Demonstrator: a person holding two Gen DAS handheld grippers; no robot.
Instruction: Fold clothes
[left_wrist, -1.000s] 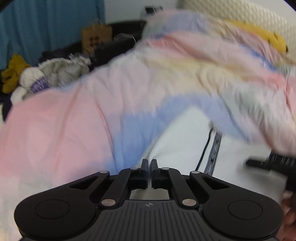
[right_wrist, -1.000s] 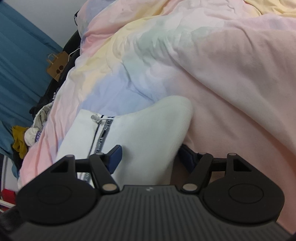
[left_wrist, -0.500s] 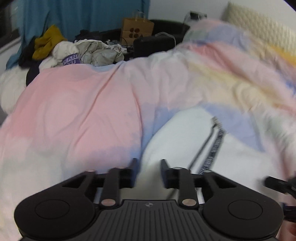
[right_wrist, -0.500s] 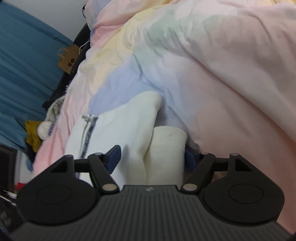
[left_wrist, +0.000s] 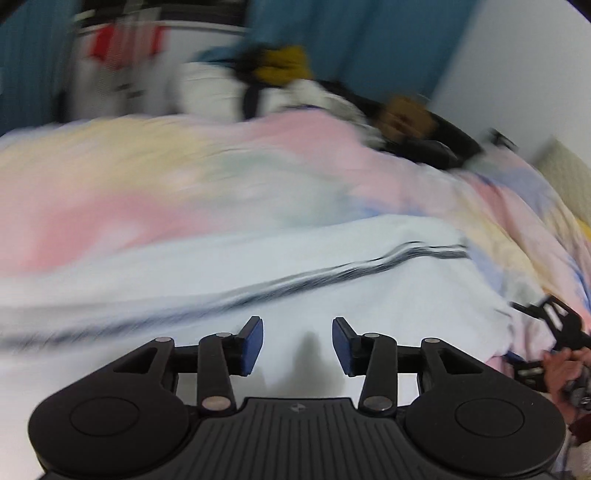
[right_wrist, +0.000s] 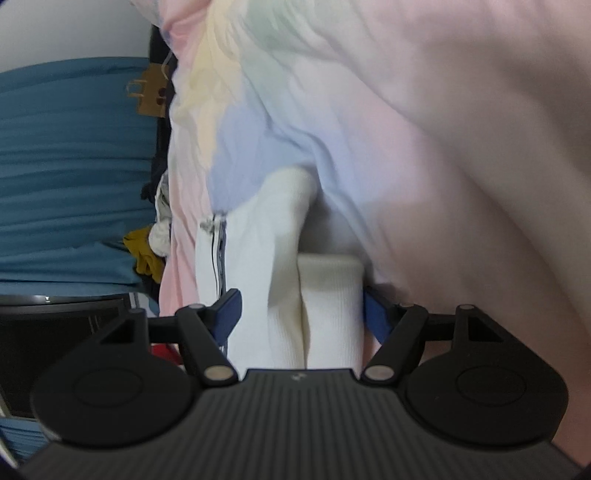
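A white zip-up garment (left_wrist: 280, 266) with a dark zipper stripe lies on a pastel duvet. In the left wrist view my left gripper (left_wrist: 297, 345) is open just above the garment, nothing between its blue pads. In the right wrist view the garment (right_wrist: 273, 266) lies with a ribbed white cuff (right_wrist: 330, 306) folded beside its body. My right gripper (right_wrist: 301, 314) is open wide, its pads on either side of the cuff and the garment edge, not closed on them. The right gripper also shows at the right edge of the left wrist view (left_wrist: 554, 332).
The pastel duvet (left_wrist: 147, 192) covers the bed. A pile of clothes with a mustard item (left_wrist: 280, 66) and a brown paper bag (left_wrist: 406, 114) lie beyond the bed, before a blue curtain (right_wrist: 74, 166). A dark screen (right_wrist: 55, 339) stands low at the left.
My left gripper went from shut to wide open and swung left across the garment. My right gripper stayed open and rolled, with the folded cuff now between its pads.
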